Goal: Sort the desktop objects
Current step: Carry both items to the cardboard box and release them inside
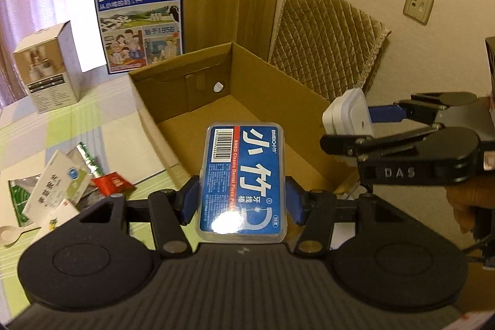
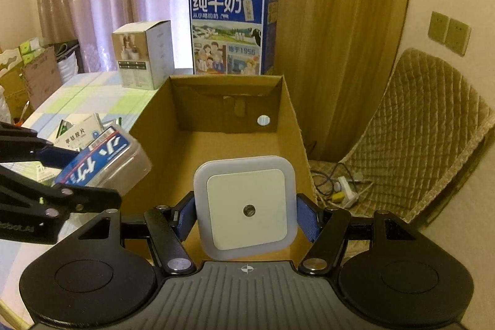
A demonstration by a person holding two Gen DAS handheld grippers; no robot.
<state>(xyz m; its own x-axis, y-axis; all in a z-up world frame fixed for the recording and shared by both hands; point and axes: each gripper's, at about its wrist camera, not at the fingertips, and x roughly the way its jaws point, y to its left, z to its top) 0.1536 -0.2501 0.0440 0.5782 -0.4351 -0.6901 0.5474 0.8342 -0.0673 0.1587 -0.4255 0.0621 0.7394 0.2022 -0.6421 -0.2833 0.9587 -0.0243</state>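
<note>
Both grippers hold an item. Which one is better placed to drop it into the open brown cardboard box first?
Probably the right gripper: its white square night light seems over the open brown cardboard box; the left gripper looks nearer the rim.

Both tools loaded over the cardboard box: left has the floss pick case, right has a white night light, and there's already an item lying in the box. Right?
One error: the cardboard box is empty, as the right wrist view shows. The rest holds: the left tool grips the floss pick case, and the right tool grips the white night light, both over the box.
</note>
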